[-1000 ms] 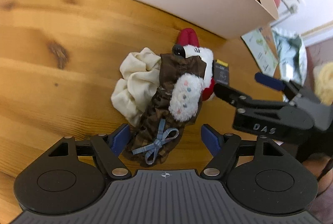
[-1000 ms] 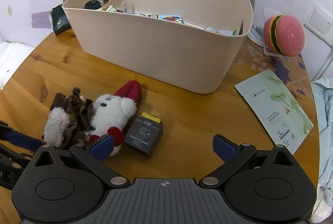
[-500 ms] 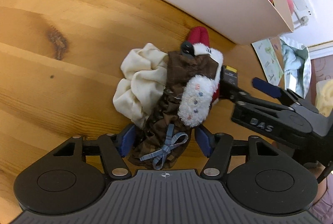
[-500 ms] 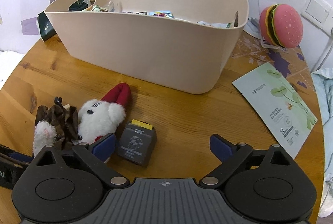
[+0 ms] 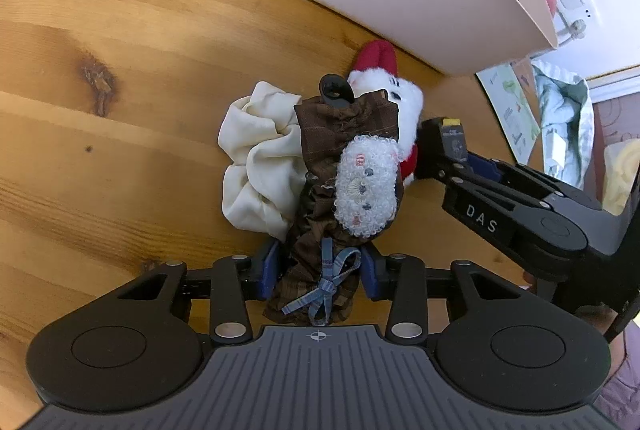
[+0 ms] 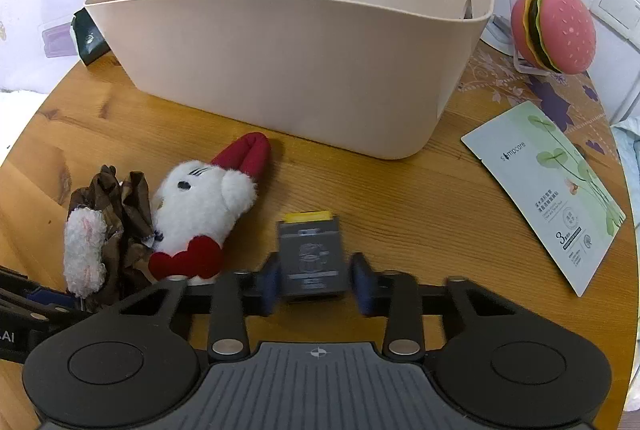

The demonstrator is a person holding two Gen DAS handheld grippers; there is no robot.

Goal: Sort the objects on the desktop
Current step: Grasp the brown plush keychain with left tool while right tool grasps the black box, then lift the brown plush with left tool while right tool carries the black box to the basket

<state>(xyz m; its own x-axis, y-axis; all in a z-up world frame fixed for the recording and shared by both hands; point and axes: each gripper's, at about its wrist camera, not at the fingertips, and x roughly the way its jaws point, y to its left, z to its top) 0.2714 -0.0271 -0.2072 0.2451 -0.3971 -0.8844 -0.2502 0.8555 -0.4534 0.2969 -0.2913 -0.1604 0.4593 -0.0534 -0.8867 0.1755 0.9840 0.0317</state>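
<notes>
On the round wooden table (image 6: 400,190) we see a small pile of soft things in front of the beige plastic bin (image 6: 288,62).

Left gripper (image 5: 320,270): jaws closing, with the brown plaid scrunchie (image 5: 320,254) between them. Both blue pads sit against its sides near the blue ribbon bow (image 5: 324,286), so we read this as contact. A white fleecy patch (image 5: 366,190) with coloured dots lies on top of the scrunchie; a cream scrunchie (image 5: 260,166) lies touching its left side. The white plush toy (image 6: 200,206) with red ears lies behind the pile, ears pointing toward the bin.

Right gripper (image 6: 316,284): jaws closing around a small dark grey box (image 6: 312,254) with a yellow top edge. The box stands between the pads; the left pad is at its side, while a narrow gap shows at the right pad. The view is motion-blurred here.

Elsewhere: a sheet-mask sachet (image 6: 552,190) lies flat to the right of the bin, and a pink burger-shaped toy (image 6: 552,30) stands near the wall behind it.
</notes>
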